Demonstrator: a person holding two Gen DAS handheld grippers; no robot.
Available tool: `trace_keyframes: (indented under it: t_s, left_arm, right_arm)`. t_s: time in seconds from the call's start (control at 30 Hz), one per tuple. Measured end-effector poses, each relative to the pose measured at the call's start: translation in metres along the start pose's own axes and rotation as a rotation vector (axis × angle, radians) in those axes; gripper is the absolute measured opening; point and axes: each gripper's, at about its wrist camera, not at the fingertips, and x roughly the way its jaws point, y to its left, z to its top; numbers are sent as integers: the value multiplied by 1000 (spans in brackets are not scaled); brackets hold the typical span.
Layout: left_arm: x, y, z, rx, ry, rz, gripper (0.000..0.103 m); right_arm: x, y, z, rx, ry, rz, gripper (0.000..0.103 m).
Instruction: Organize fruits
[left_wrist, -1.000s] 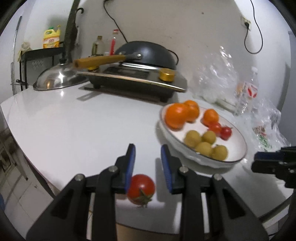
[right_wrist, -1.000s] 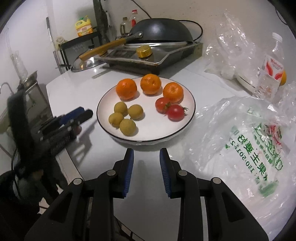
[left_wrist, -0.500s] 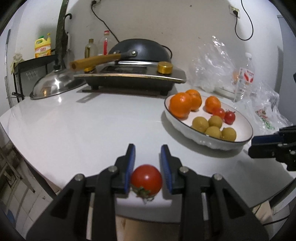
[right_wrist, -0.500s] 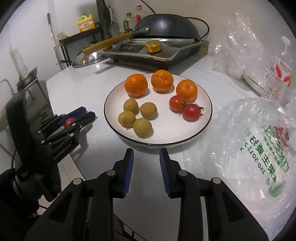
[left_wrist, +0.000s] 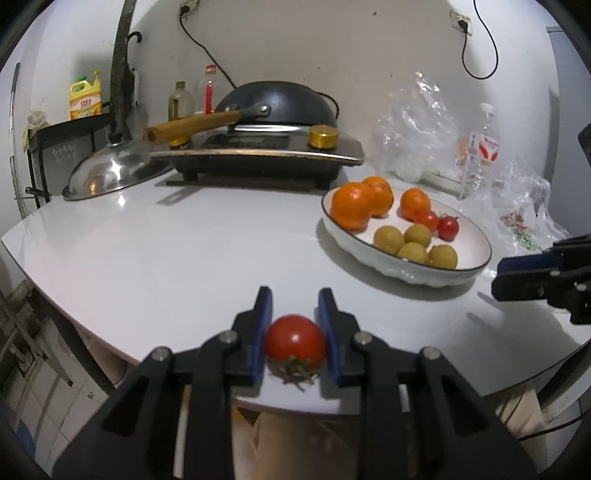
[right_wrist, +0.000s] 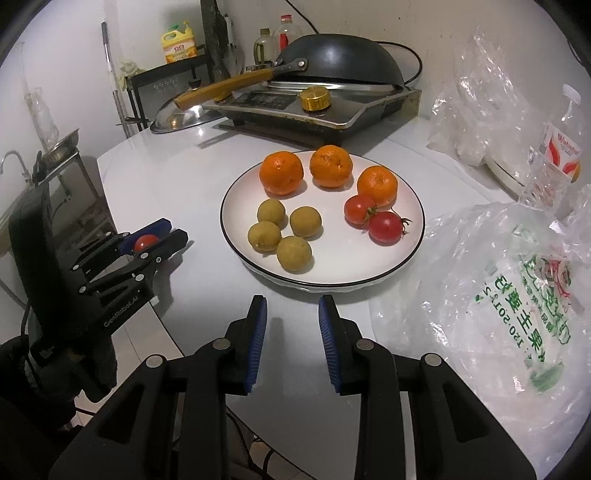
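From my right wrist view the crinkled printed plastic bag (right_wrist: 517, 295) runs off the frame's right edge. My left gripper (right_wrist: 157, 240) hides most of the small red tomato (right_wrist: 144, 242) there.

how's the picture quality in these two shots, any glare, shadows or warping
Left wrist view: strong fisheye bend, dark vignette corners, soft glare on the white table, held tomato sharp. Right wrist view: same warping, plate casts a soft shadow, plastic bag glints.

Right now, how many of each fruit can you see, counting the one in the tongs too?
Oranges: 3, all on the plate.
Small yellow-green round fruits: 4, on the plate.
Tomatoes: 3, two on the plate and one gripped in the left tongs.
Total: 10 fruits.
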Motion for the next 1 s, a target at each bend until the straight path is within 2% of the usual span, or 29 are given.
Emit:
trace_keyframes:
  t_s: [0.23, 0.53, 1.0]
  left_arm:
    - [-10, -5, 14, 0, -8, -20, 26]
    - [-29, -26, 57, 51, -57, -30, 26]
    - [-13, -97, 102, 159, -46, -124, 26]
  right_arm:
    - [-8, -2, 4, -3, -20, 2, 31]
    - [-31, -14, 13, 1, -68, 8, 31]
    - [-57, -74, 15, 81, -135, -36, 31]
